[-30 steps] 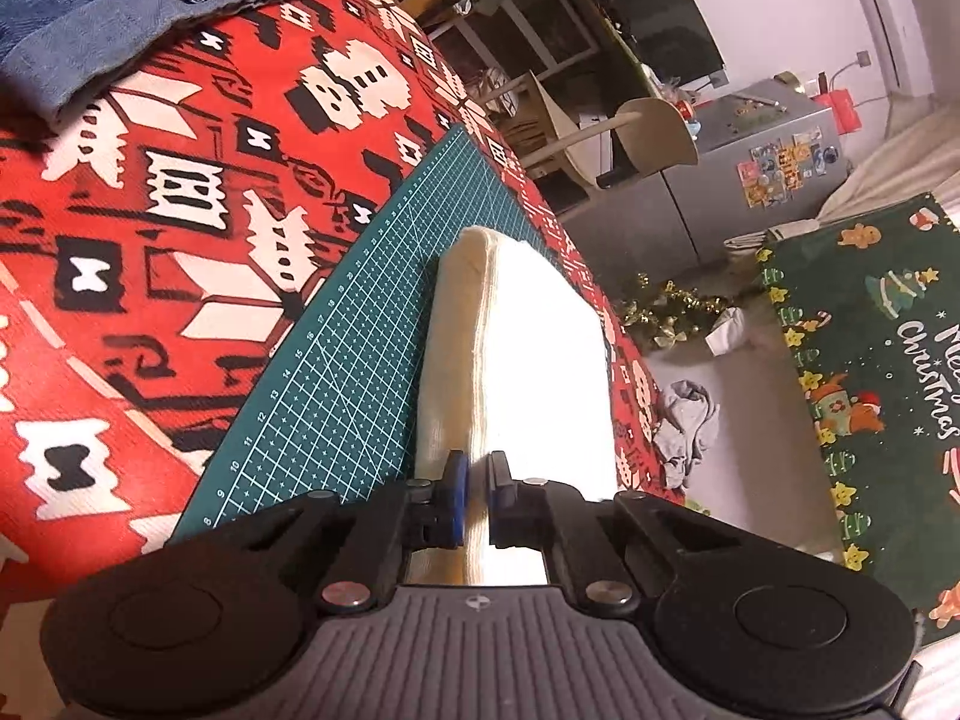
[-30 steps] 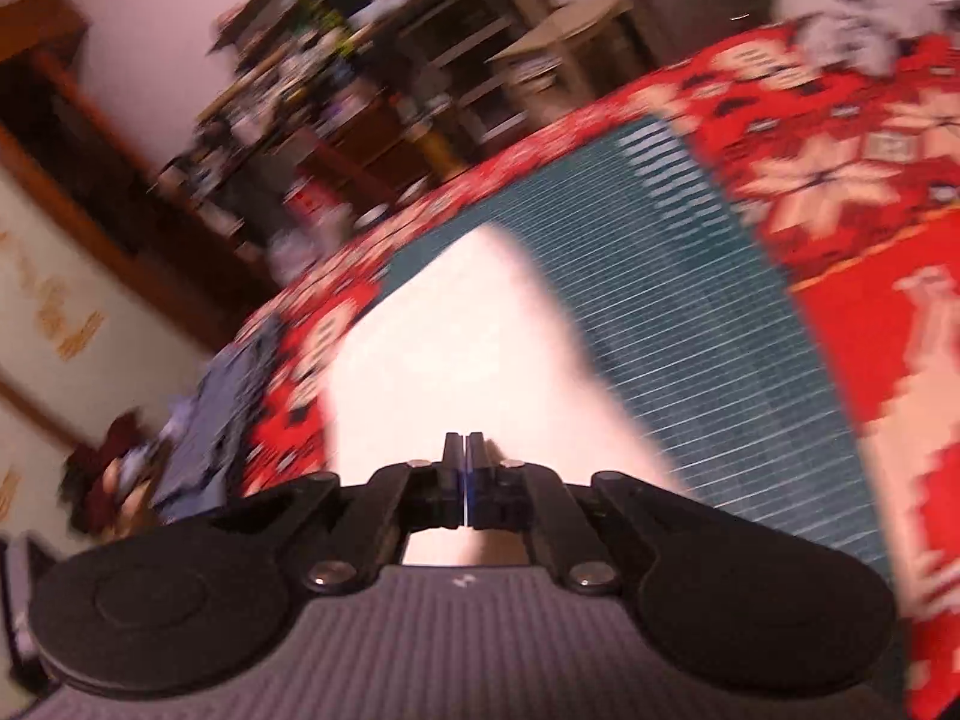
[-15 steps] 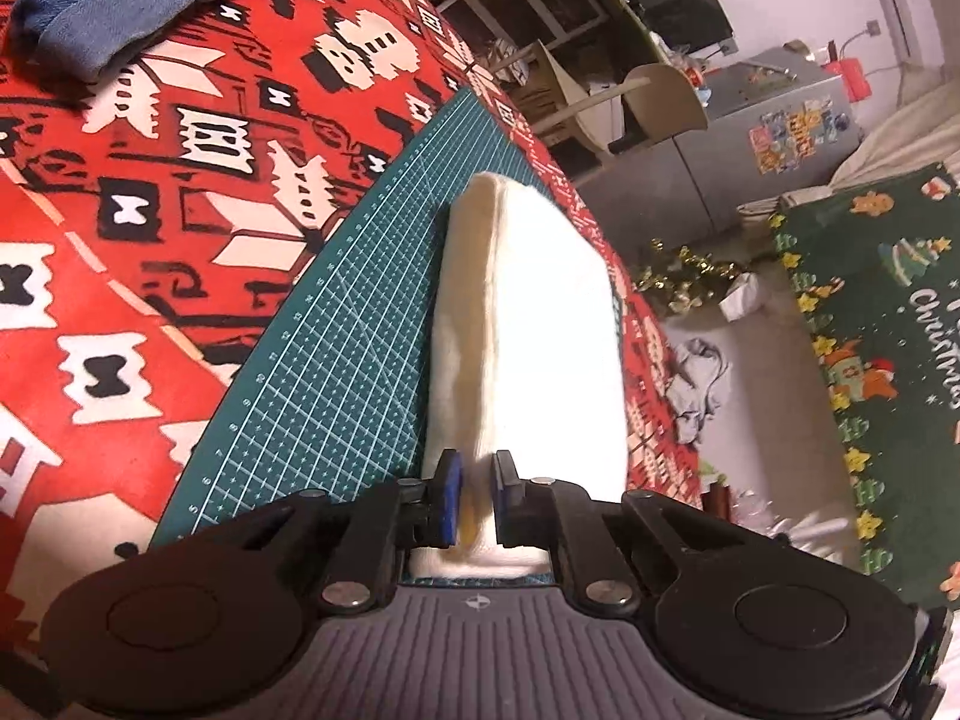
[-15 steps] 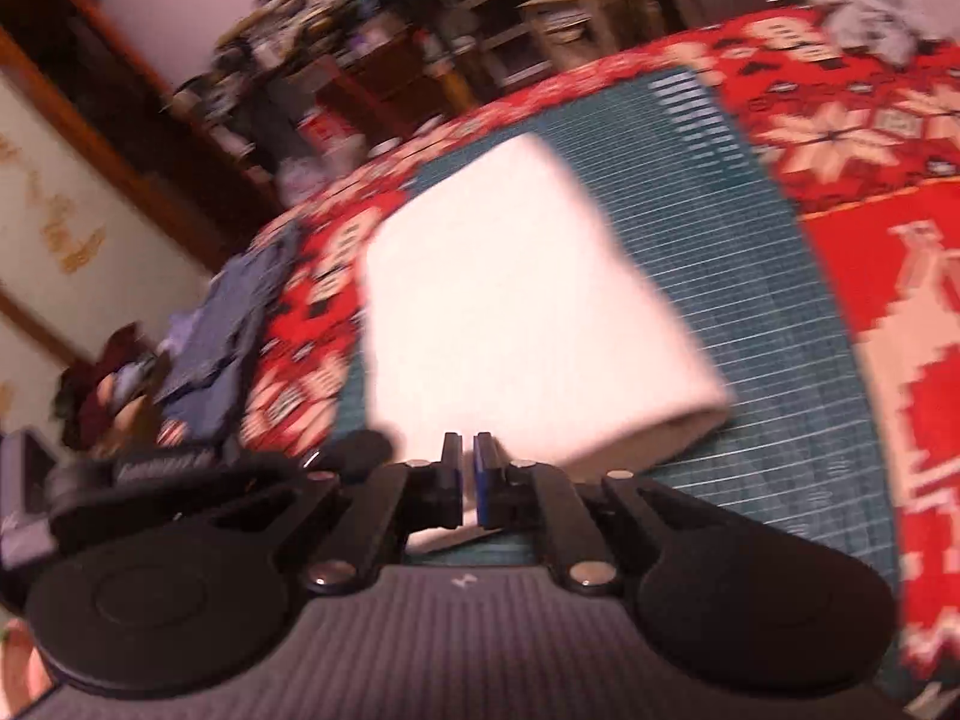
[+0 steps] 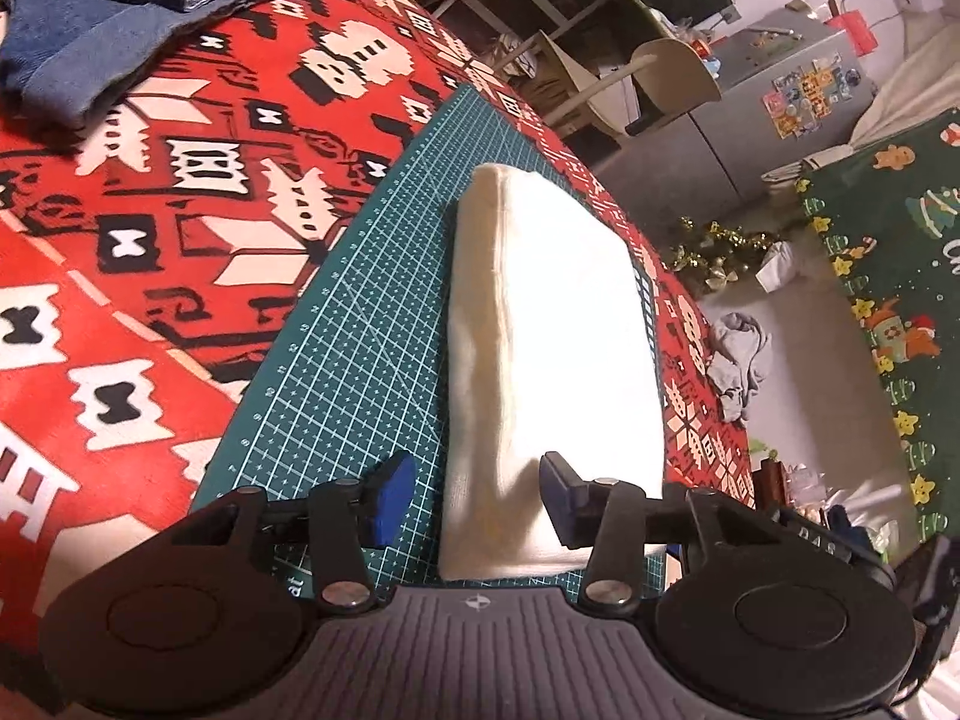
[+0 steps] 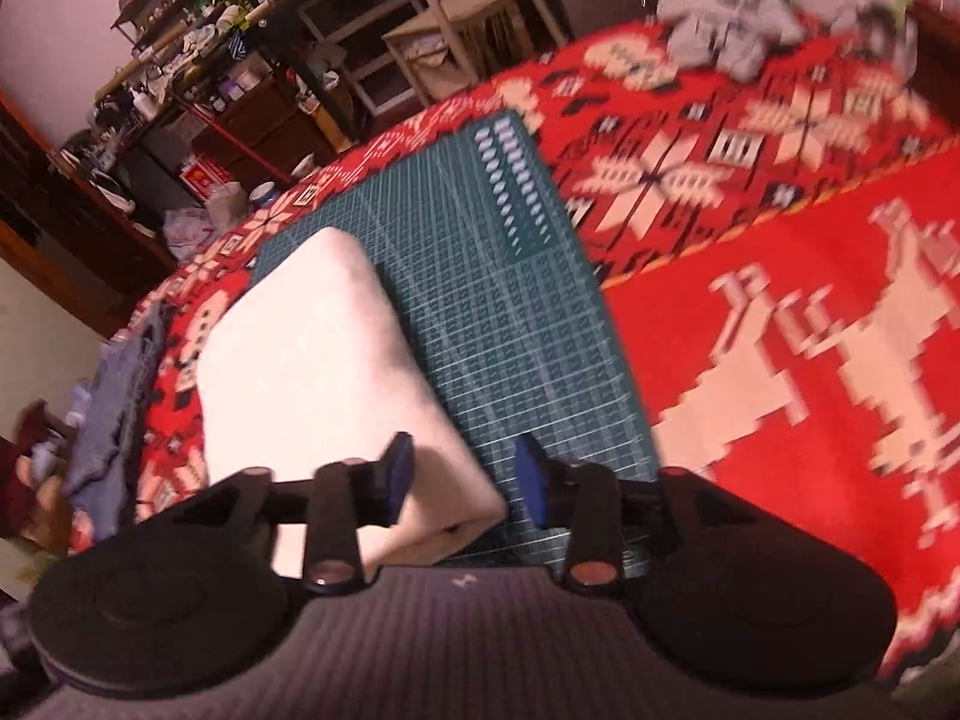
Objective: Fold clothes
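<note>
Little writing reads clearly: a fragment "at" on the green cutting mat (image 5: 360, 324) near the left gripper (image 5: 474, 501), and part of a greeting on the dark green Christmas rug (image 5: 888, 276) at three o'clock. The mat lies on a red patterned cloth (image 5: 150, 228) covering the counter, with blue denim clothes (image 5: 120, 6) at eleven o'clock. The folded white garment (image 5: 552, 360) rests on the mat. Both grippers' jaws have just been opening and stand apart, pads off the fabric; the right gripper (image 6: 465, 477) straddles the garment's near corner. Cluttered shelves (image 6: 252, 60) fill the background.
</note>
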{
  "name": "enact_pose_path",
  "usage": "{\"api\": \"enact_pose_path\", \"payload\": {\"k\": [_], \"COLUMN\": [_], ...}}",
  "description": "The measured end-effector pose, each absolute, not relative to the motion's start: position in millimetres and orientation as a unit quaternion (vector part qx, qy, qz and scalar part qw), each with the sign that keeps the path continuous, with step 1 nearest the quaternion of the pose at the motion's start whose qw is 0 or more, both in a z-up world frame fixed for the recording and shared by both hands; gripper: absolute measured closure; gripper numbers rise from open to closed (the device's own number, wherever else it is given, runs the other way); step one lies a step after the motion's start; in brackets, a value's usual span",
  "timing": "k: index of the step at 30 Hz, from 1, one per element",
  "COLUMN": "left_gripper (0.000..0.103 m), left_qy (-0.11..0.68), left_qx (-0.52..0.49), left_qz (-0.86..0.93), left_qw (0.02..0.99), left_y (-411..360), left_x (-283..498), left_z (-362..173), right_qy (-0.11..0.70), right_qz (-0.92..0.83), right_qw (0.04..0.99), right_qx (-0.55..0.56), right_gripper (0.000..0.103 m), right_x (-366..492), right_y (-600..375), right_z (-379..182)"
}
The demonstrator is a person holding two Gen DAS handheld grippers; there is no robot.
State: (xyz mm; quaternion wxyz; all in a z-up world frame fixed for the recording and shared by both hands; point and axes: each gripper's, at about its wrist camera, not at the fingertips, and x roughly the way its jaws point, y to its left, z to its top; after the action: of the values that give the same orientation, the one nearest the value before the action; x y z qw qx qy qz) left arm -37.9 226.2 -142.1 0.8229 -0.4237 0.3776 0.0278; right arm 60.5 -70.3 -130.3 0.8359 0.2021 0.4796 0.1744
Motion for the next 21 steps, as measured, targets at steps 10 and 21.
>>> {"api": "enact_pose_path", "payload": {"k": [10, 21], "left_gripper": [0.08, 0.08], "left_qy": [0.37, 0.361], "left_qx": [-0.369, -0.429], "left_qz": [0.035, 0.02], "left_qw": [0.852, 0.828], "left_y": [222, 255], "left_x": [-13, 7], "left_z": [-133, -144], "right_qy": [0.487, 0.482], "right_qz": [0.206, 0.228], "right_qw": [0.803, 0.811], "right_qx": [0.273, 0.24], "right_gripper": [0.048, 0.064], "right_x": [71, 84], "right_y": [-65, -37], "right_z": [-143, -148]}}
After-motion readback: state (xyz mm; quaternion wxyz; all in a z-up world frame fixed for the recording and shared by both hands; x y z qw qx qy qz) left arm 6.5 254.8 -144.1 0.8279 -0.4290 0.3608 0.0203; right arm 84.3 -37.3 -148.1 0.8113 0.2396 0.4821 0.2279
